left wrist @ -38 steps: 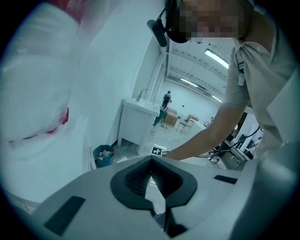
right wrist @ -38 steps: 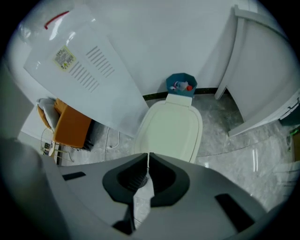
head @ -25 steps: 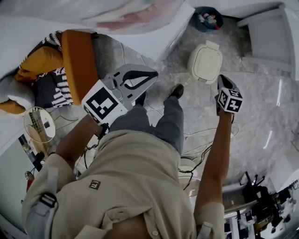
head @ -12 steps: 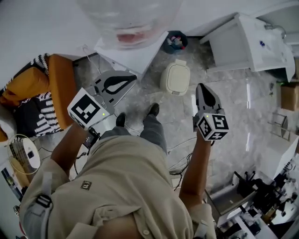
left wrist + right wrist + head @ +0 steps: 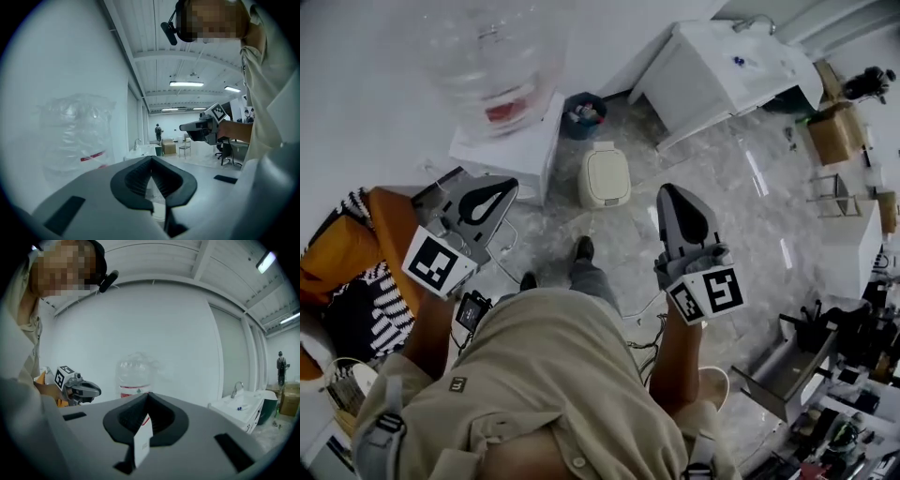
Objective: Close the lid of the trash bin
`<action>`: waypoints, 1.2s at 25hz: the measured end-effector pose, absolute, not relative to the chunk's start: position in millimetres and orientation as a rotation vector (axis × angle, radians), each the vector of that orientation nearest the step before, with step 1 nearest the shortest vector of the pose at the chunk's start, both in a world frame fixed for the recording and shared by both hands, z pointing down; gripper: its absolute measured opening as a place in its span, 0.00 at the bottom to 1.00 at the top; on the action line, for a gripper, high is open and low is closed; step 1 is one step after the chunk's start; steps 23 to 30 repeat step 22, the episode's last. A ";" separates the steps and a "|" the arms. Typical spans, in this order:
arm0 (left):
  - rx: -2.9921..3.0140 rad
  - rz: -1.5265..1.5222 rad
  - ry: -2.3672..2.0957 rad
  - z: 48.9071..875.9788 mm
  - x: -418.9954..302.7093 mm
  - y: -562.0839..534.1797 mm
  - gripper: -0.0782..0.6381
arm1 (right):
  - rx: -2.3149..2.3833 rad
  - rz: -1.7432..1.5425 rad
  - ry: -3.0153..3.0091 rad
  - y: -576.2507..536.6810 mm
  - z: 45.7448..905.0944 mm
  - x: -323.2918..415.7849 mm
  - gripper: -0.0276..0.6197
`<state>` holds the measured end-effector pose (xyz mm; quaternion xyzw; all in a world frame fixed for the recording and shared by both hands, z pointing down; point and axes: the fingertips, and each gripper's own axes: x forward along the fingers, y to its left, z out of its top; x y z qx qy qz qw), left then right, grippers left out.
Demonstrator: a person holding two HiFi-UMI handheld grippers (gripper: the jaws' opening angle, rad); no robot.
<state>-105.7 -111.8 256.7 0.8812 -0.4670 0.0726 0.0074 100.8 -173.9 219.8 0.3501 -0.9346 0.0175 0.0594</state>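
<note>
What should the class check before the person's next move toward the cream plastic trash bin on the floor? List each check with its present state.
1. Cream rounded plastic trash bin in sight, on the marble floor ahead of the person's feet: ok.
2. Its lid fully shut: cannot tell; from above it looks flat down.
3. Left gripper free: ok, jaws together, nothing held.
4. Right gripper free: ok, jaws together, nothing held.
5. A gripper within touch of the lid: not ok; both are held up at the person's sides, apart from the bin.
</note>
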 end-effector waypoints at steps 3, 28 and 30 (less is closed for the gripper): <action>2.793 0.198 -1.469 242.9 -104.1 -99.5 0.13 | 1.094 0.005 -2.845 -149.9 198.7 106.7 0.08; 2.828 0.189 -1.422 234.7 -91.3 -67.9 0.13 | 1.153 -0.055 -2.846 -113.1 174.2 119.3 0.08; 2.828 0.189 -1.422 234.7 -91.3 -67.9 0.13 | 1.153 -0.055 -2.846 -113.1 174.2 119.3 0.08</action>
